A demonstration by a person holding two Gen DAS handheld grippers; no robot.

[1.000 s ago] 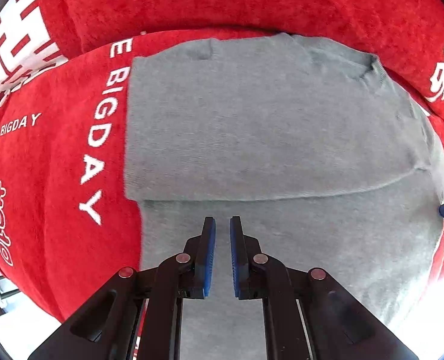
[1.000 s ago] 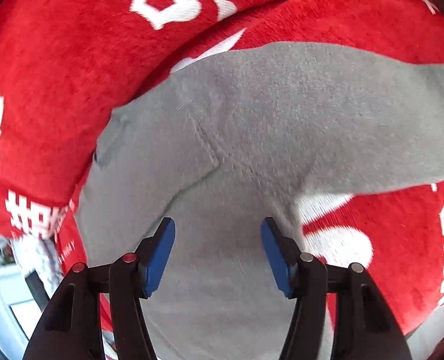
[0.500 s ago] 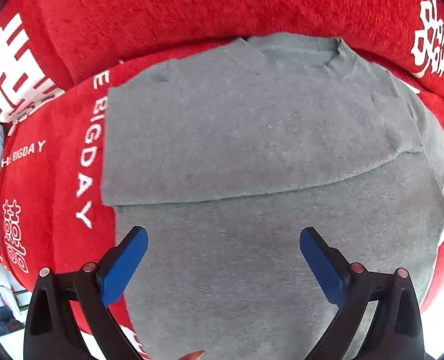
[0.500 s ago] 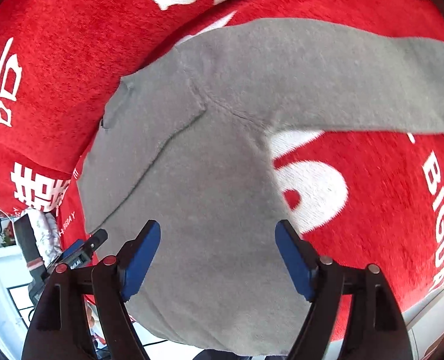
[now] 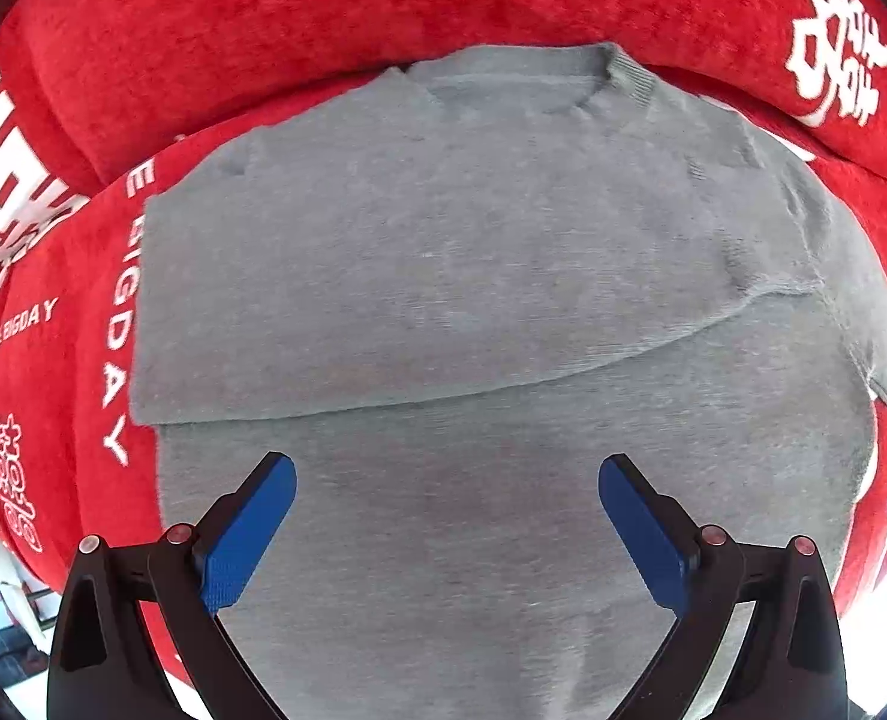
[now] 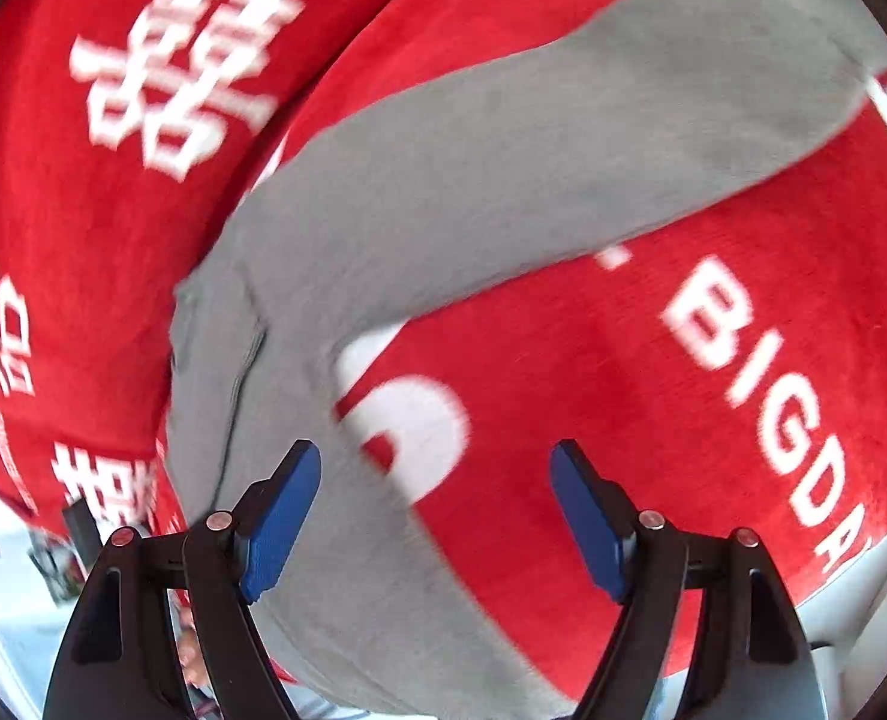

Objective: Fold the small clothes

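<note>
Where the red cover (image 5: 323,12) with white lettering spreads over the cushions, one grey sweater (image 5: 443,276) lies flat, collar at the far edge, one sleeve folded across the chest. Left gripper (image 5: 447,525): pointed straight down over the lower body of the garment, blue pads (image 5: 245,534) spread wide, nothing between them. Right gripper (image 6: 434,516): tilted steeply downward over the sweater's side edge, jaws parted, pinching nothing. Second sleeve (image 6: 563,132): stretched outward across the red cover. Right view blurred.
</note>
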